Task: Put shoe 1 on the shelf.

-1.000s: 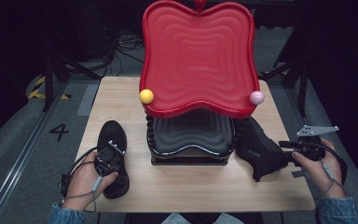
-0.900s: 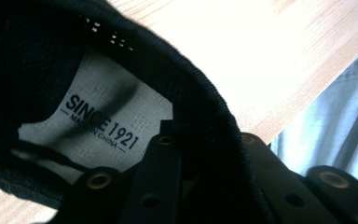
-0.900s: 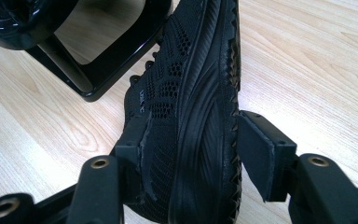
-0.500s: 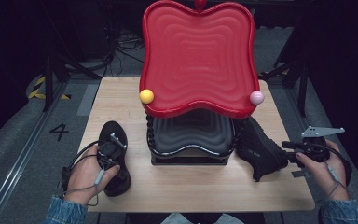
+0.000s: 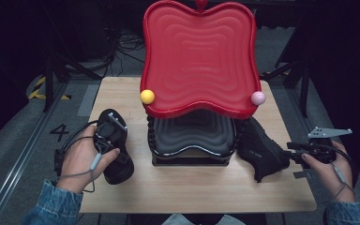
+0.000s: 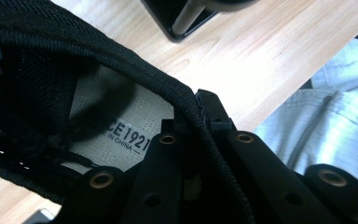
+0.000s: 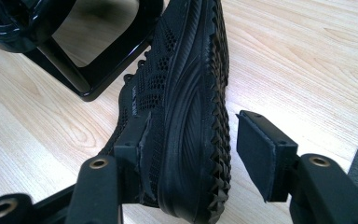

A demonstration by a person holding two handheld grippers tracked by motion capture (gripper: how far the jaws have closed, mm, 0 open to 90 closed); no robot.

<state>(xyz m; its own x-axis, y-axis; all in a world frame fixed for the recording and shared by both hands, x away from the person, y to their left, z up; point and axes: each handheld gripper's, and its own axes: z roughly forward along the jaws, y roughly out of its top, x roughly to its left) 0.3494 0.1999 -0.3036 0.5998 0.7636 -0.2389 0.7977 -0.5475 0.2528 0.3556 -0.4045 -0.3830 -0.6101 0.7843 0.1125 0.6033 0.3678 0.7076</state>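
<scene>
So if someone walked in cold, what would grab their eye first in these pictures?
First, the big glossy red wavy-edged tray standing upright at the table's middle, a yellow ball and a pink ball at its lower corners. Next, the two black mesh shoes: the left shoe with its collar pinched in the left gripper, and the right shoe lying on its side between the right gripper's open jaws.

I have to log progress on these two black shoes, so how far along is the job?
Early stage. Done: the left claw has shut on the collar of the left shoe. In hand: the right claw straddles the heel of the right shoe, which lies on its side, with a gap at one pad, so not gripped yet. Left: both shoes are still beside the rack; its red shelf holds none.
</scene>
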